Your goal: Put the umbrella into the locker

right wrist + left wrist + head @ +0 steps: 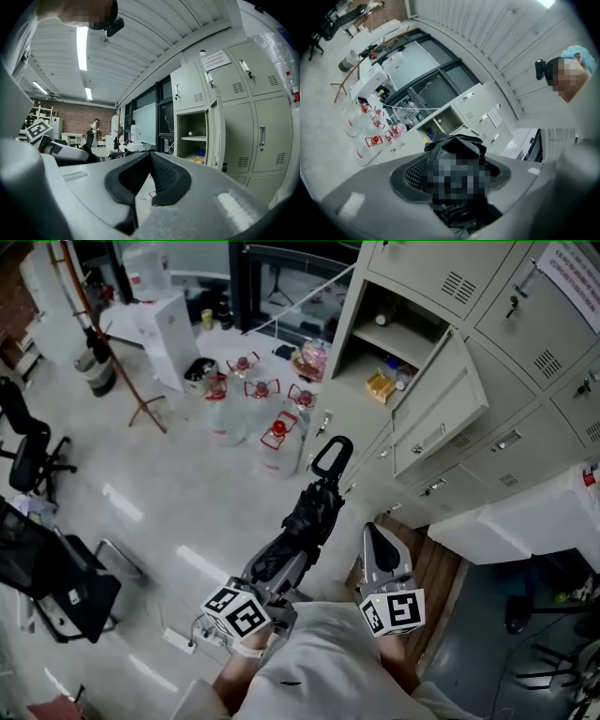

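The left gripper (286,557) clamped the umbrella (314,507), which jutted ahead; the right gripper (150,159) beside it was shut, empty. Best to aim the handle (333,456) into the open locker (375,334) ahead, clear of its door (441,404).

Head view looks steeply down from above; both gripper views face level, sharing the open locker (193,126).
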Tool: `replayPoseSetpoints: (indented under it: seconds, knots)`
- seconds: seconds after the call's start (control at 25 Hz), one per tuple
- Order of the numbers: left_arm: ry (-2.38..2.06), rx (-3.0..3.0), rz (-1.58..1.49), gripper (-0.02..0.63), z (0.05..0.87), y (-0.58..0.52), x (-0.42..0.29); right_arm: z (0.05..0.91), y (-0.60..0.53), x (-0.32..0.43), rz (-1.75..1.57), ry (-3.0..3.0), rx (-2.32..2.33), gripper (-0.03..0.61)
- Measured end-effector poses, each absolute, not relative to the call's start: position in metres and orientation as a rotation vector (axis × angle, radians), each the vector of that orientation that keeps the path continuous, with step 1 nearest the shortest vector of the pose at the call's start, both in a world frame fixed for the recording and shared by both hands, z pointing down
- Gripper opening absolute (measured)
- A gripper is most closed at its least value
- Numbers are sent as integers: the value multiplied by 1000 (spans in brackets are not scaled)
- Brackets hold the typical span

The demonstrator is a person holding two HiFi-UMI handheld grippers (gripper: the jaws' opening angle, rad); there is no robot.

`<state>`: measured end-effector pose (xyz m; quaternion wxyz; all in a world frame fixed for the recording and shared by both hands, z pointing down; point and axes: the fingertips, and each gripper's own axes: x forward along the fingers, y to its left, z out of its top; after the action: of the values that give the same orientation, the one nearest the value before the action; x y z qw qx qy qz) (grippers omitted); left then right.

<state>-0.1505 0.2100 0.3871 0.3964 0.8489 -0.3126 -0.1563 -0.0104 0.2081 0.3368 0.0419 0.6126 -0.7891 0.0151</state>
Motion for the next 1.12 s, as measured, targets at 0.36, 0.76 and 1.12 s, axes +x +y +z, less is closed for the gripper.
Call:
replayPoseSetpoints:
  seconds: [0.36, 0.76, 1.12]
  knots:
    - [-783, 2083, -414, 288, 400, 193, -158, 351, 186, -18, 96, -2395, 1837, 2]
    - [-783, 2085, -400, 288, 392, 147, -145, 360, 129, -18, 171, -2463, 1824, 2]
    - [-748, 2098, -370, 288, 384, 78, -118, 349, 61, 9, 155, -2449, 1896, 2]
